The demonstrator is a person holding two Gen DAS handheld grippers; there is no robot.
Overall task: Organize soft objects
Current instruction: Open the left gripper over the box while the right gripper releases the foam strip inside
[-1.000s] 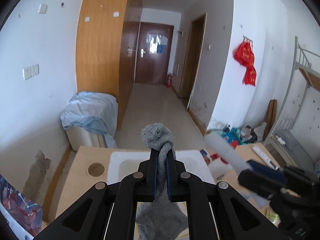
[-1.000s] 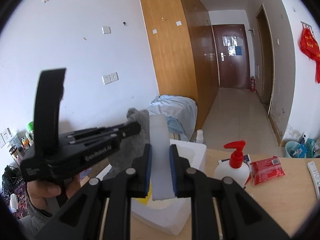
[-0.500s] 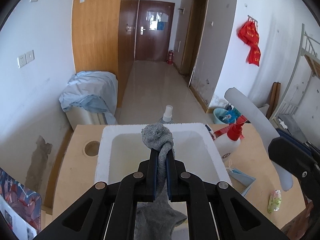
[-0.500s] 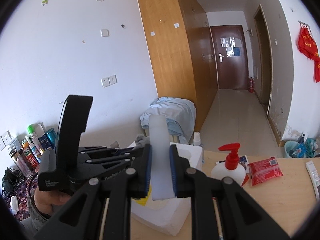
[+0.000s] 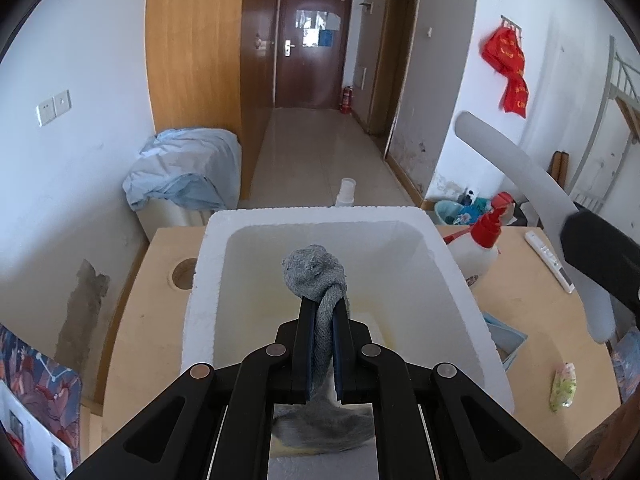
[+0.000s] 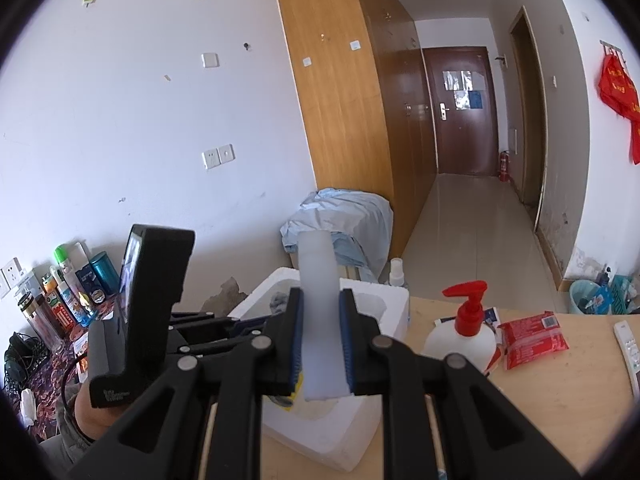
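My left gripper is shut on a grey sock. Its bunched end sticks out past the fingertips and its tail hangs below the jaws, over the inside of a white foam box on the wooden table. My right gripper is shut on a white foam strip that points up and forward. In the left wrist view that foam strip hangs to the right of the box, above the table. In the right wrist view the left gripper reaches into the foam box from the left.
On the table right of the box stand a white pump bottle with a red top, a red packet, a remote control and a small wrapped item. A spray bottle stands behind the box. The table has a round hole at left.
The left gripper has tipped downward and sunk with the sock, so the foam box now fills the view under it. The right gripper and its foam strip have not moved.
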